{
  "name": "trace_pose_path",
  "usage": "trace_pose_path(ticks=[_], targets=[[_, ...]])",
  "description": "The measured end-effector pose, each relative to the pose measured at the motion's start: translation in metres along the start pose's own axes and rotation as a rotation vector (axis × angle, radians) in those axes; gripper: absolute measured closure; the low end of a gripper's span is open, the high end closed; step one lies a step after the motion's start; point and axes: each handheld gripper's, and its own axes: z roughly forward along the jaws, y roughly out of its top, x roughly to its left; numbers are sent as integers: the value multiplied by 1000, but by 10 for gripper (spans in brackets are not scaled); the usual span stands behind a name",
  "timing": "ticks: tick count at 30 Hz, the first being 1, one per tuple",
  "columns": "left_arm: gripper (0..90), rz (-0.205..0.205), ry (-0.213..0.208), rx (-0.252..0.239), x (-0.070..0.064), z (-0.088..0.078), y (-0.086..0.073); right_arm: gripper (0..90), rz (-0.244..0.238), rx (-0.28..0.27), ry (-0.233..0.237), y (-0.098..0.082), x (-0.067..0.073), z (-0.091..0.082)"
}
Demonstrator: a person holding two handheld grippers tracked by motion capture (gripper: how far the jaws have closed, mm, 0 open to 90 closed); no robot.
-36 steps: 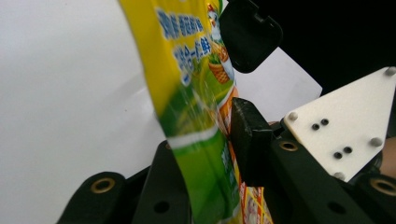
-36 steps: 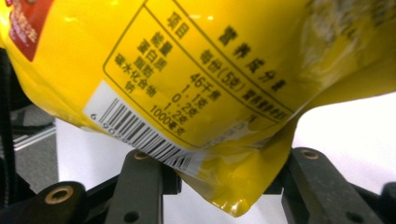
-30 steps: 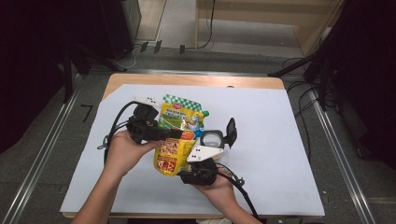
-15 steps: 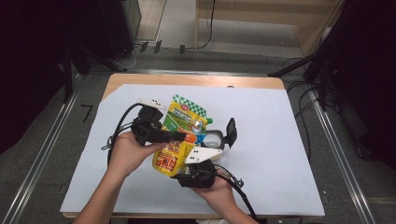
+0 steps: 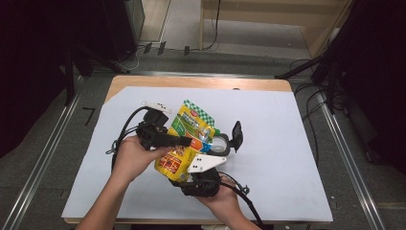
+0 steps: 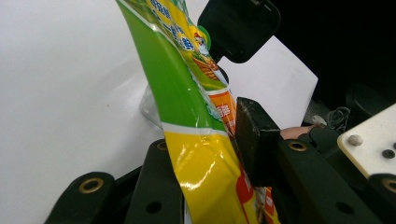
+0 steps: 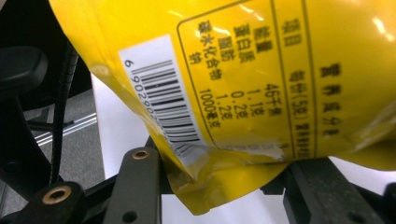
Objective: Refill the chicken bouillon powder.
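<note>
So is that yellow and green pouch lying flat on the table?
No, the pouch is lifted off the white table cover, with the left gripper at its middle and the right gripper at its bottom end.

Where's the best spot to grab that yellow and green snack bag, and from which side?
Probably the flat yellow bottom seam of the snack bag, coming from below. The bag stands up off the table, and that edge looks thin and stiff. The right gripper holds it there, and the left gripper pinches the middle.
</note>
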Motion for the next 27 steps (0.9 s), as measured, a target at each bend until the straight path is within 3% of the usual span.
trace_pose_path(ticks=[17, 27], targets=[[737, -47, -47, 12, 8, 4, 2, 607, -40, -26, -15, -3, 2, -5], [741, -52, -58, 37, 7, 10, 4, 606, -29, -33, -20, -8, 5, -8]])
